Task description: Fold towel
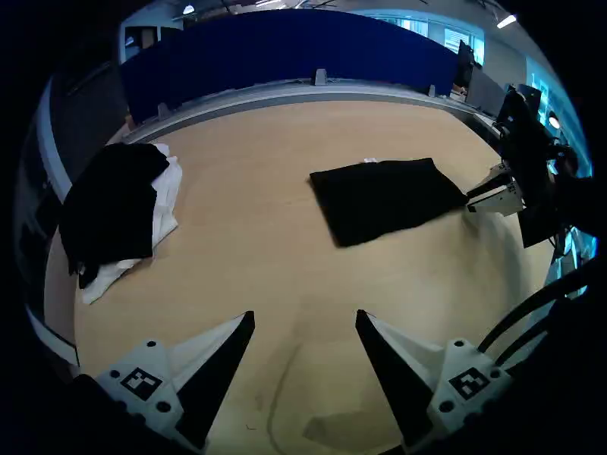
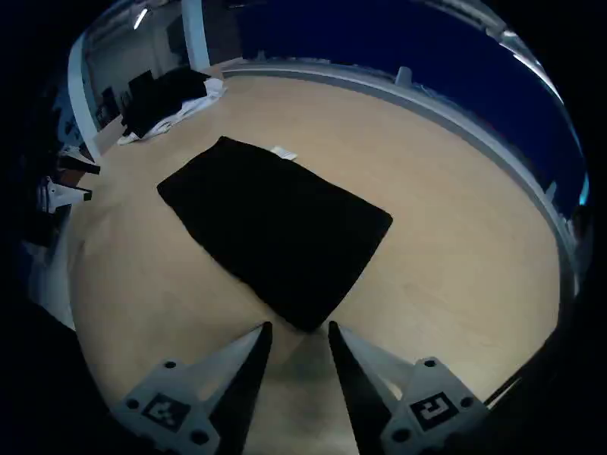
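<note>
A black towel [image 1: 383, 197] lies folded flat on the wooden table [image 1: 250, 227], a small white tag [image 1: 370, 161] at its far edge. My left gripper [image 1: 303, 315] hovers open over bare table, well short of the towel. The right gripper [image 1: 485, 192] sits at the towel's right corner. In the right gripper view the towel [image 2: 273, 227] spreads ahead, and its near corner lies just at the tips of my right gripper [image 2: 298, 327], whose fingers stand slightly apart. The left gripper [image 2: 76, 180] appears at the far left edge.
A heap of black and white cloths [image 1: 121, 212] lies at the table's left end, also seen as cloths [image 2: 171, 98] in the right gripper view. A blue partition [image 1: 288, 49] runs along the table's back edge. A dark chair and equipment [image 1: 531, 152] stand at the right.
</note>
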`<action>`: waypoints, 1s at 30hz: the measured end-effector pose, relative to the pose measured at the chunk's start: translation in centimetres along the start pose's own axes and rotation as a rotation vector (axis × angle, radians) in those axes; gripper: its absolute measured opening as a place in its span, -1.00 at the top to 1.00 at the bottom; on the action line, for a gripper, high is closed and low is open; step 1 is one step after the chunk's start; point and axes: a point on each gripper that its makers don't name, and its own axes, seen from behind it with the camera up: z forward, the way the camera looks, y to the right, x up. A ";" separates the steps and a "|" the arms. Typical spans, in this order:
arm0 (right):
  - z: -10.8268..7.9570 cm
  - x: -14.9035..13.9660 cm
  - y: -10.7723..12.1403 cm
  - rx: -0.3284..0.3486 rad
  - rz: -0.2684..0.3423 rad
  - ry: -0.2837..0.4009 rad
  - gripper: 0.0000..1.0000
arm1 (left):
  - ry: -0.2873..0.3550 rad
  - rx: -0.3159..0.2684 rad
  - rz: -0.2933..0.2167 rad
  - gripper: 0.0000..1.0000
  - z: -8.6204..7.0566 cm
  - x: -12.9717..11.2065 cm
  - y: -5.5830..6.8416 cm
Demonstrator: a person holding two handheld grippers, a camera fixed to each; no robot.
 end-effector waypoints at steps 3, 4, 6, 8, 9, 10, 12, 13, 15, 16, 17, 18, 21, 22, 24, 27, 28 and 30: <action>0.2 0.1 0.5 -0.016 0.010 0.005 0.42 | -0.002 0.003 -0.001 -0.98 -0.2 -0.3 -0.1; 0.2 0.0 0.6 -0.016 0.013 0.004 0.45 | -0.003 0.002 -0.001 -0.98 -0.2 -0.4 0.0; 0.3 -0.1 0.7 -0.015 0.016 0.001 0.46 | -0.004 0.001 -0.001 -0.98 -0.3 -0.5 0.0; 0.3 -0.3 0.6 -0.010 0.019 -0.006 0.47 | -0.004 -0.001 -0.001 -0.98 -0.3 -0.6 0.1; 0.3 -0.3 0.6 -0.009 0.018 -0.009 0.47 | -0.004 -0.002 0.000 -0.98 -0.3 -0.6 0.2; 0.4 -0.4 0.6 -0.011 0.014 -0.010 0.47 | -0.004 -0.002 0.000 -0.98 -0.3 -0.6 0.2; 0.4 -0.5 0.6 -0.013 0.007 -0.013 0.47 | -0.005 -0.003 0.000 -0.98 -0.4 -0.5 0.2; 0.4 -0.4 0.5 -0.012 0.005 -0.013 0.47 | -0.005 -0.003 0.000 -0.98 -0.4 -0.5 0.2; 0.5 -0.4 0.4 -0.011 0.000 -0.013 0.49 | -0.005 -0.003 -0.001 -0.98 -0.4 -0.5 0.3; 0.5 -0.4 0.4 -0.012 -0.001 -0.013 0.52 | -0.005 -0.003 0.000 -0.98 -0.4 -0.5 0.3; 0.5 -0.3 0.5 -0.013 -0.003 -0.012 0.60 | -0.006 -0.004 0.000 -0.99 -0.4 -0.6 0.4; 0.5 -0.3 0.5 -0.016 -0.004 -0.011 0.74 | -0.006 -0.004 0.000 -0.98 -0.4 -0.6 0.4; 0.7 -0.3 0.8 -0.037 -0.004 -0.011 0.84 | -0.007 -0.005 0.003 -0.98 -0.5 -0.6 0.5; 0.7 -0.3 0.8 -0.031 -0.002 -0.010 0.84 | -0.007 -0.005 0.003 -0.98 -0.5 -0.7 0.5; 0.7 -0.2 0.6 -0.023 0.002 -0.009 0.85 | -0.007 -0.006 0.003 -0.98 -0.6 -0.8 0.6; 0.5 0.1 0.8 -0.022 0.010 -0.002 0.85 | -0.006 -0.007 0.000 -0.98 -0.8 -0.9 0.6; 0.4 0.3 0.9 -0.025 0.009 0.002 0.85 | -0.007 -0.007 0.000 -0.98 -0.8 -0.9 0.6; 0.1 0.7 1.0 -0.031 0.006 0.010 0.85 | -0.007 -0.006 -0.001 -0.98 -0.9 -1.0 0.5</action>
